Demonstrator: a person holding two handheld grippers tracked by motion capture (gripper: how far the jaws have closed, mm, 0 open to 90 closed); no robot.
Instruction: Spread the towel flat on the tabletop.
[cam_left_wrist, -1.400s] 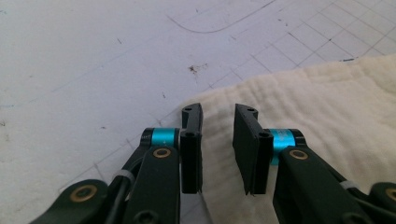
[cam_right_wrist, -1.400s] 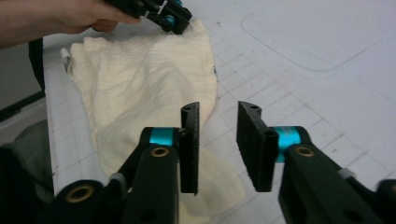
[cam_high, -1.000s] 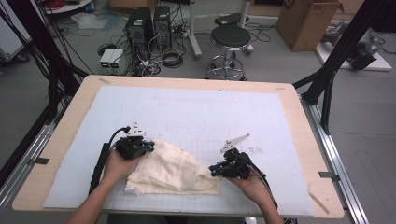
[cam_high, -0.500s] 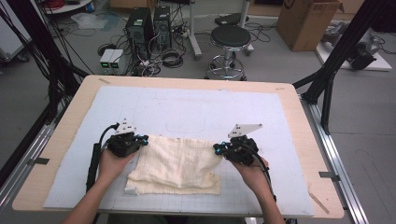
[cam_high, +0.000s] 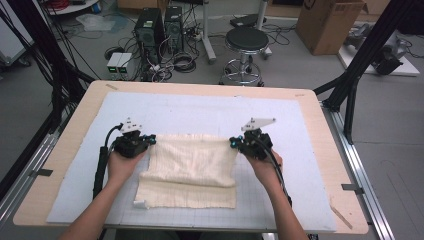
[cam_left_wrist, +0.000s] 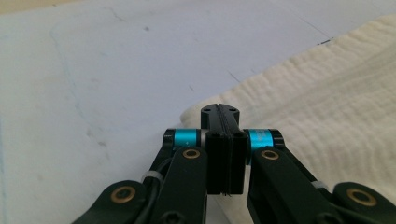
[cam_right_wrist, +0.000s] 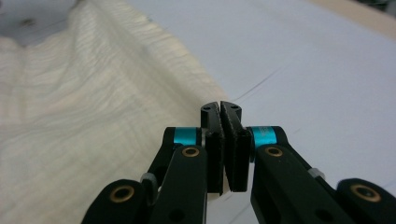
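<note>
Cream cloth (cam_high: 192, 167) is lying on the blue mat (cam_high: 200, 112), stretched between the 2 grippers. Left gripper (cam_high: 150, 140) is pinching its near-side far corner, jaws pressed tight on fabric. Right gripper (cam_high: 233, 143) is clamping the opposite far corner likewise.

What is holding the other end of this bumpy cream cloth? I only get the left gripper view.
Observer: In the high view, the right gripper is shut on the other top corner of the cream ribbed cloth.
Operator: Is the cloth all crumpled?
Observer: No. Its top edge runs straight from the left gripper to the right gripper, and its near edge lies on the pale blue mat.
Operator: What is behind the table?
Observer: A round black stool stands on the floor there.
</note>
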